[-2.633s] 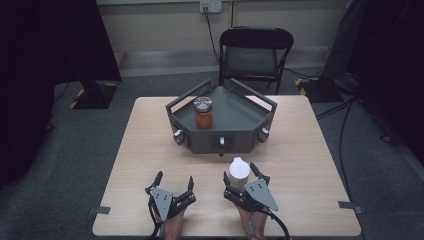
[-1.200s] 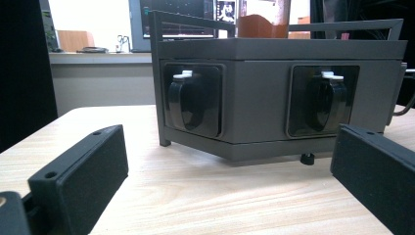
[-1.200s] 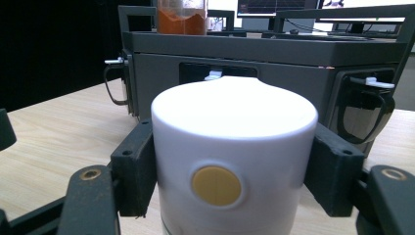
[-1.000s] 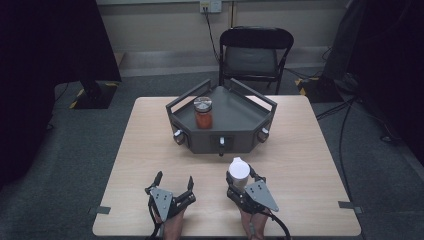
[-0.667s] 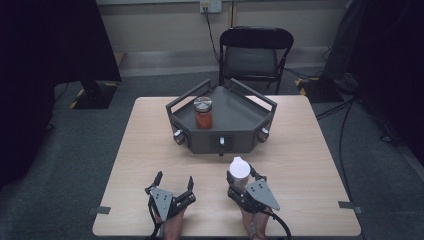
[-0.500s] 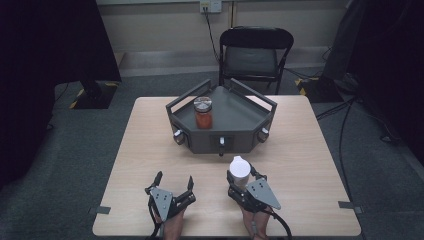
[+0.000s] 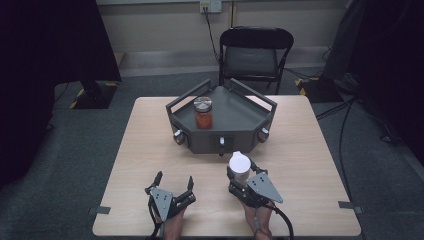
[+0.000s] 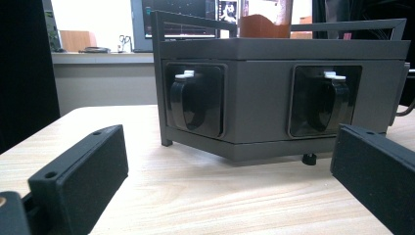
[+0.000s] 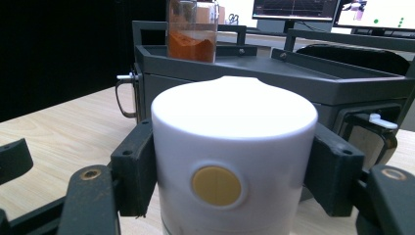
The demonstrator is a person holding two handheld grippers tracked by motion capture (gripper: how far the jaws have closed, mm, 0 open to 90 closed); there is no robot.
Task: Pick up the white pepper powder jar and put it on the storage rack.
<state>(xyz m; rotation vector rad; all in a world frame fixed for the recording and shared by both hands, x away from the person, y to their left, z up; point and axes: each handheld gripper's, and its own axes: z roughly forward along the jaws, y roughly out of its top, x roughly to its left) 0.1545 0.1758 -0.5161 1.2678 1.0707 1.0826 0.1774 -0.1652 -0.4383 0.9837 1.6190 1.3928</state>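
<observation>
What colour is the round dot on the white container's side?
Mustard yellow; the dot on the white container shows best in the right gripper view.

one white container (image 7: 239, 164), one jar (image 7: 203, 112), two grippers (image 7: 172, 189)

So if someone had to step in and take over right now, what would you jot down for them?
Right gripper: shut on the white container, near the table's front edge.
Left gripper: open, empty, low over the table in front of the grey tray.
Jar of orange powder: upright on the tray's left part.
Done: white container gripped.
Left, by my guess: carry it forward and set it on the tray beside the jar. Whether it has left the tabletop I cannot tell.
</observation>
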